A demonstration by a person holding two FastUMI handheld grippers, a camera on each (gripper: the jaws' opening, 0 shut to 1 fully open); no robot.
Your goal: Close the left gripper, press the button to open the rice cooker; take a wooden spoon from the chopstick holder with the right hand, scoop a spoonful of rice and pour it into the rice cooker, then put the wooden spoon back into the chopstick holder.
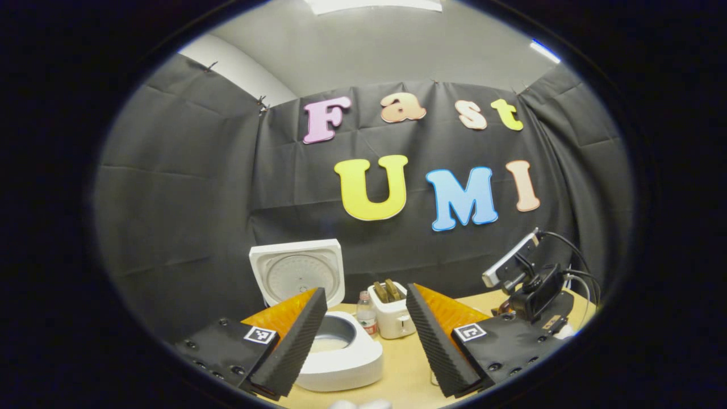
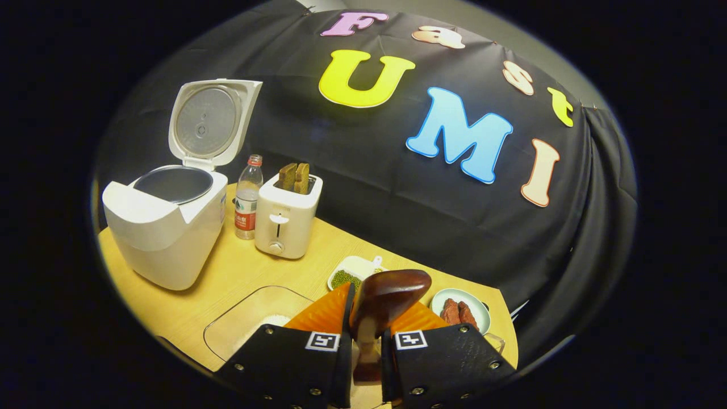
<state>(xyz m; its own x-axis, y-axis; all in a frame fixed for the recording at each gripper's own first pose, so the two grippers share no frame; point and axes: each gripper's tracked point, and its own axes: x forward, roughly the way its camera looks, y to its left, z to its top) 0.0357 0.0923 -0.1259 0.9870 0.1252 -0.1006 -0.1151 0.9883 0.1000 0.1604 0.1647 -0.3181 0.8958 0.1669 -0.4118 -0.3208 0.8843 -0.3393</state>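
Rice cooker sits at the table's left end, lid up, inner pot exposed; heavy and stable, needs no hold. Clear rice container lies just in front of the right gripper, rigid but probably light, may slide. Wooden spoon is clamped by its handle in the right gripper: stiff, light, smooth, so I'd grip mid-handle; left gripper fingers stand apart, empty.

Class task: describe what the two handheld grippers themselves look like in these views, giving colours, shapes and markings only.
The left gripper has two wedge-shaped fingers with ribbed dark-grey pads, orange backs and black bolted base plates, each bearing a square black-and-white marker. The right gripper has the same orange fingers, black screwed plates and square markers.
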